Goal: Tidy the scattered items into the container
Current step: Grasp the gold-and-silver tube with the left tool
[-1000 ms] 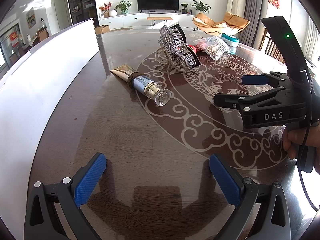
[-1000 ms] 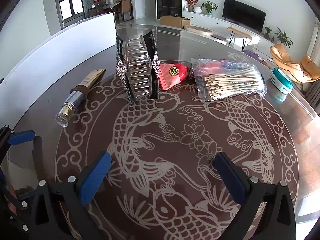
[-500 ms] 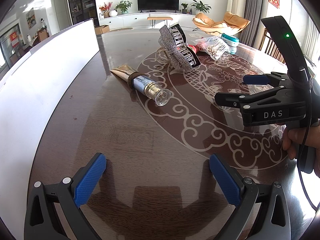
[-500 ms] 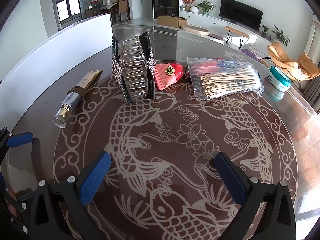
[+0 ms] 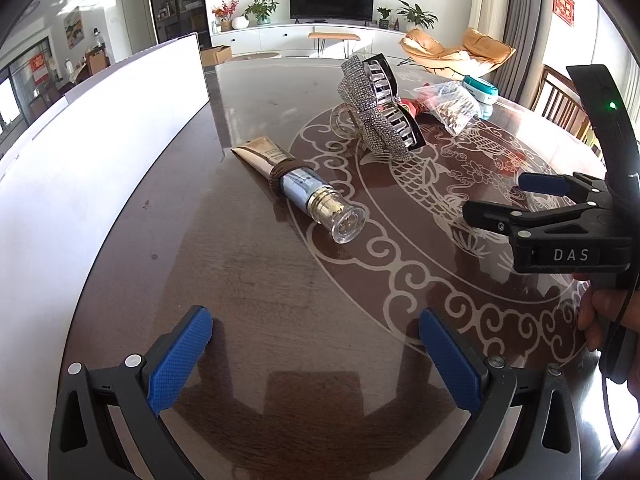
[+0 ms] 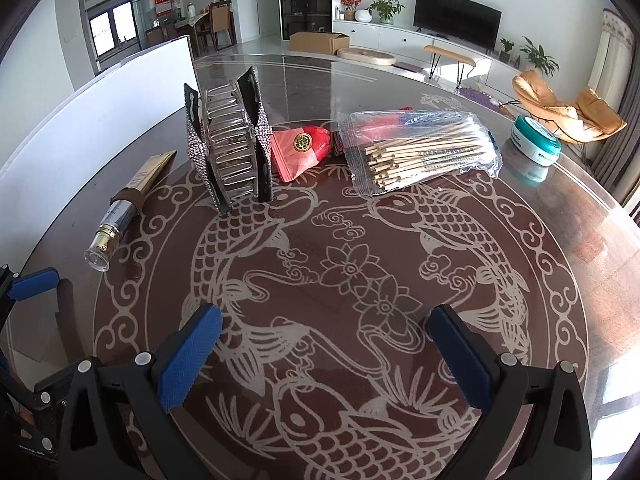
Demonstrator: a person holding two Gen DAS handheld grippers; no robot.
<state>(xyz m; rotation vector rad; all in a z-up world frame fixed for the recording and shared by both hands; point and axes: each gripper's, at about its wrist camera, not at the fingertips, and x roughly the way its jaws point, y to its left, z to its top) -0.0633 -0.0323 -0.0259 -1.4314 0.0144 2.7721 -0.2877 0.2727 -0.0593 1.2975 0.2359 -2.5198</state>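
A cosmetic tube (image 5: 296,184) with a clear cap lies on the dark table, also in the right wrist view (image 6: 120,216). Beyond it stands a large rhinestone hair claw (image 5: 376,112) (image 6: 230,148). A red pouch (image 6: 300,148), a bag of wooden sticks (image 6: 420,148) and a teal-lidded jar (image 6: 536,140) lie further right. A white container wall (image 5: 80,168) (image 6: 120,96) runs along the left. My left gripper (image 5: 316,344) is open and empty, well short of the tube. My right gripper (image 6: 324,344) is open and empty over the table's fish pattern; it also shows in the left wrist view (image 5: 504,196).
The round table (image 6: 560,280) has a decorated glass top. Chairs stand past its far right edge (image 5: 560,104). A living room with a TV and an orange lounger lies behind.
The right gripper has drifted slightly back and down. The left gripper has hardly moved. Nothing was taken hold of.
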